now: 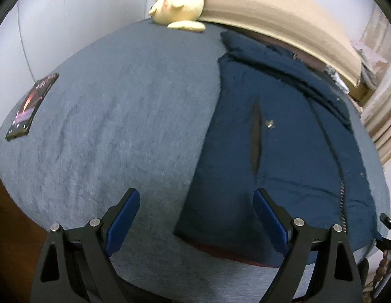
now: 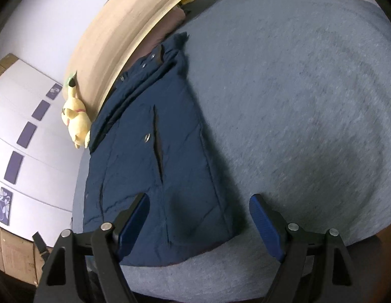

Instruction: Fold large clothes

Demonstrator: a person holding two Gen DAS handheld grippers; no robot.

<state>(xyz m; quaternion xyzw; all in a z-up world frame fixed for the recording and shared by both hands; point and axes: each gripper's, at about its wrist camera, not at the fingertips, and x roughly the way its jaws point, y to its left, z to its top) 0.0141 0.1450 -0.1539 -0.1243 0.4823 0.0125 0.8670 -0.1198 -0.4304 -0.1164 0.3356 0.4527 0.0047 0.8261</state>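
Both the left gripper [image 1: 196, 197] and right gripper [image 2: 199, 202] gape empty; the navy jacket [image 2: 150, 166] has its sleeves seemingly tucked under, blurred.

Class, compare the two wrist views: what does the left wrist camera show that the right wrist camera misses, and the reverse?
Only the left wrist view shows the dark booklet lying on the grey bed cover. Only the right wrist view shows the white wardrobe doors and cardboard boxes. Both show the navy jacket spread flat, the yellow plush toy at the beige headboard, and open, empty jaws.
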